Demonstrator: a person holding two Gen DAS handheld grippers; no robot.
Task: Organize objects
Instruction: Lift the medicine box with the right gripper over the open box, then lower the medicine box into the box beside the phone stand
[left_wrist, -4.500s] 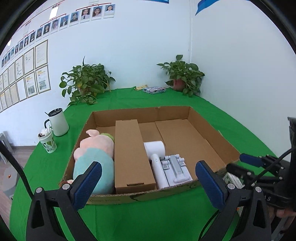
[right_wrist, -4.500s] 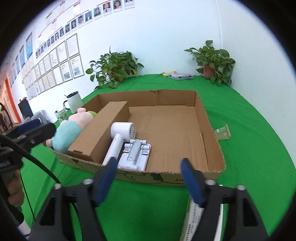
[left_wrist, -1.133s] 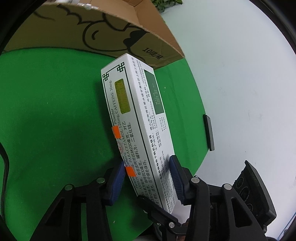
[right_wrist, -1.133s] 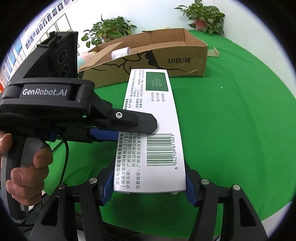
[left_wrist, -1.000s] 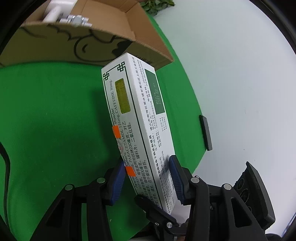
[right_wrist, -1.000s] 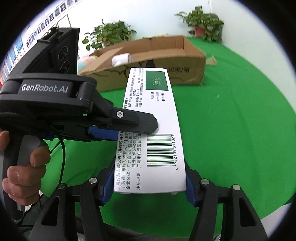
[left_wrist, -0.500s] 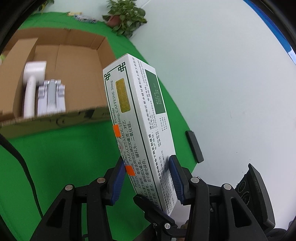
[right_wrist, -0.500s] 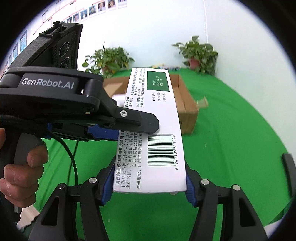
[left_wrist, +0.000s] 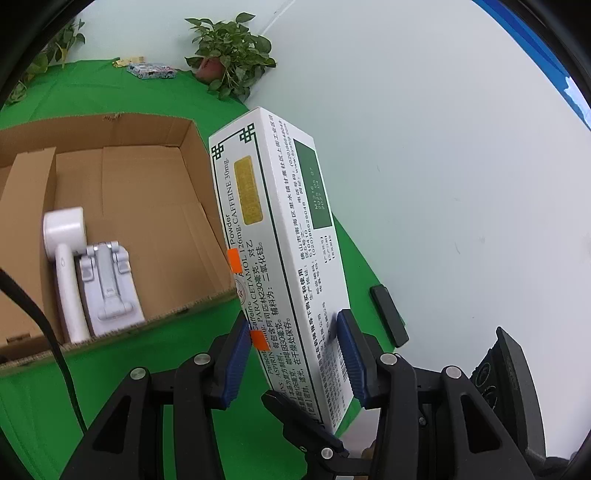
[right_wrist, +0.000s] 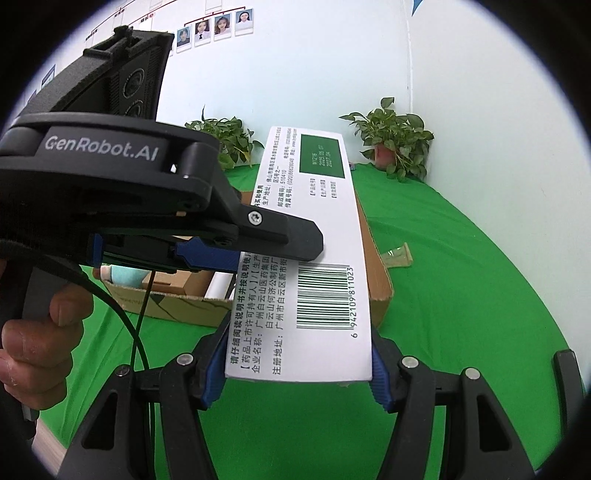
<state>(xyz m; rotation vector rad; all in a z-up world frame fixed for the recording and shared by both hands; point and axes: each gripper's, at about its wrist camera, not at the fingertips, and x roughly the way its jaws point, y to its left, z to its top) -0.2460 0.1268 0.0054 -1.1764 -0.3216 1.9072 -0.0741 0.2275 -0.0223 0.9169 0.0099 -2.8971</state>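
Note:
A long white medicine box (left_wrist: 280, 251) with green print and a barcode is held in the air by both grippers. My left gripper (left_wrist: 293, 360) is shut on its near end, and my right gripper (right_wrist: 297, 365) is shut on the same end (right_wrist: 306, 277) from another side. The box points toward the open cardboard box (left_wrist: 147, 177) on the green table. Inside the carton lie a white hair dryer (left_wrist: 64, 251), a white folded stand (left_wrist: 107, 280) and a long brown carton (left_wrist: 22, 206). The left gripper's body (right_wrist: 122, 177) fills the left of the right wrist view.
Potted plants (left_wrist: 229, 48) stand at the table's back by the white wall. A small patterned packet (left_wrist: 151, 70) lies at the back. A black flat device (left_wrist: 388, 314) lies at the table's right edge. A clear wrapper (right_wrist: 397, 254) lies right of the carton.
Both grippers have lifted the medicine box higher and tilted it up. The carton's inside and the back wall have come into view.

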